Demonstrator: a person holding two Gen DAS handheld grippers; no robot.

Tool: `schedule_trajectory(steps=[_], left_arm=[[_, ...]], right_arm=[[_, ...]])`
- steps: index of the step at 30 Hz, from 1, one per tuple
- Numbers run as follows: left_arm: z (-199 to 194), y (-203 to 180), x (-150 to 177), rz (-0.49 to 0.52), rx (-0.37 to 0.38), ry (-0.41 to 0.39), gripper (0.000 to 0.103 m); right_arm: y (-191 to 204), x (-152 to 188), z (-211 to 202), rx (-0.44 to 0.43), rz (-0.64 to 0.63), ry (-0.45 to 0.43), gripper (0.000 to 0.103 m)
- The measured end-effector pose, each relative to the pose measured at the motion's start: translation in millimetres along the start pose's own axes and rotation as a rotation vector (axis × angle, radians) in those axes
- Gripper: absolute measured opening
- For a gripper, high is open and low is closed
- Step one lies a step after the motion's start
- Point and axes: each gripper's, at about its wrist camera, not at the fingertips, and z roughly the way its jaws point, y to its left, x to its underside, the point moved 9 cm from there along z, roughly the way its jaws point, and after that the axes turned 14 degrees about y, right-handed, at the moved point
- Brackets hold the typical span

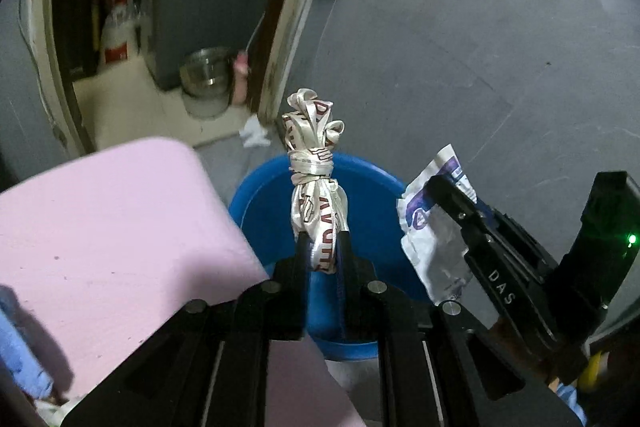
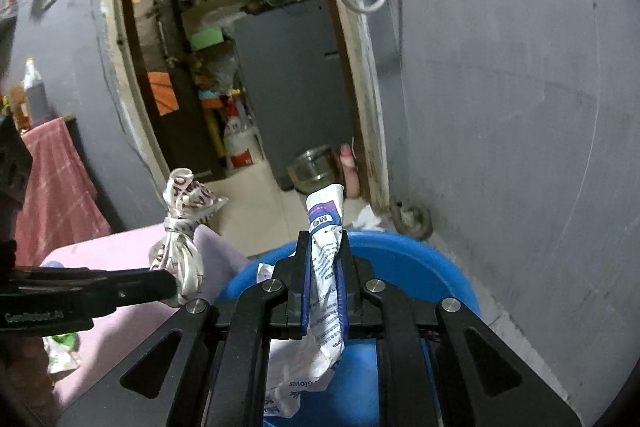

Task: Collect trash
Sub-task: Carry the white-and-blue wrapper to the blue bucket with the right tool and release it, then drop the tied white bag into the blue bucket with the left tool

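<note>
Both bits of trash are held up over the blue bucket [image 1: 260,203], presumably so they'd drop straight in; the knotted bag [image 1: 316,187] is clamped in the left gripper [image 1: 322,247]; the crumpled wrapper [image 2: 325,251] is pinched by the right gripper [image 2: 323,247].

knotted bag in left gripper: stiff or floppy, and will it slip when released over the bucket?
The knotted bag probably holds its shape: it stands upright above the left gripper, bunched by its knot. It looks light, thin plastic. The glossy film may slide, but should drop cleanly into the blue bucket.
</note>
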Motion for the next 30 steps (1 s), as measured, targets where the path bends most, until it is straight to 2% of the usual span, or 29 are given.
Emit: schedule_trajectory(steps=[5, 8, 11, 14, 17, 21, 23, 24, 25, 27, 29, 30], left_arm=[[11, 9, 4, -0.028, -0.001, 0.026, 0.018], [3, 11, 12, -0.048, 0.025, 0.028, 0.025], [-7, 15, 13, -0.058, 0.023, 0.007, 0.025], [-32, 13, 15, -0.074, 0.033, -0.054, 0.027], [-61, 9, 16, -0.066, 0.01, -0.135, 0.039], [-101, 11, 24, -0.064, -0.026, -0.241, 0.041], [-117, 12, 28, -0.071, -0.043, -0.282, 0.049], [-128, 13, 31, -0.075, -0.051, -0.31, 0.051], [-140, 13, 34, -0.08, -0.059, -0.335, 0.052], [-161, 17, 43, -0.085, -0.085, -0.382, 0.055], [-178, 20, 52, -0.096, -0.109, -0.413, 0.065], [-186, 23, 57, -0.104, -0.121, -0.429, 0.069]], right_arm=[[-9, 7, 17, -0.007, 0.045, 0.046, 0.012], [-13, 9, 22, -0.016, 0.06, 0.062, 0.021], [-13, 8, 21, -0.015, 0.06, 0.061, 0.022], [-11, 7, 14, -0.017, 0.053, 0.048, 0.023], [-4, 4, -3, -0.018, 0.03, 0.02, 0.028], [8, -3, -26, -0.018, 0.0, -0.011, 0.031], [16, -6, -40, -0.029, -0.002, -0.029, 0.039], [20, -7, -50, -0.034, -0.007, -0.046, 0.048], [25, -7, -60, -0.04, -0.013, -0.065, 0.053], [35, -8, -75, -0.051, -0.027, -0.087, 0.055], [48, -6, -93, -0.061, -0.044, -0.107, 0.064], [54, -5, -100, -0.069, -0.05, -0.12, 0.073]])
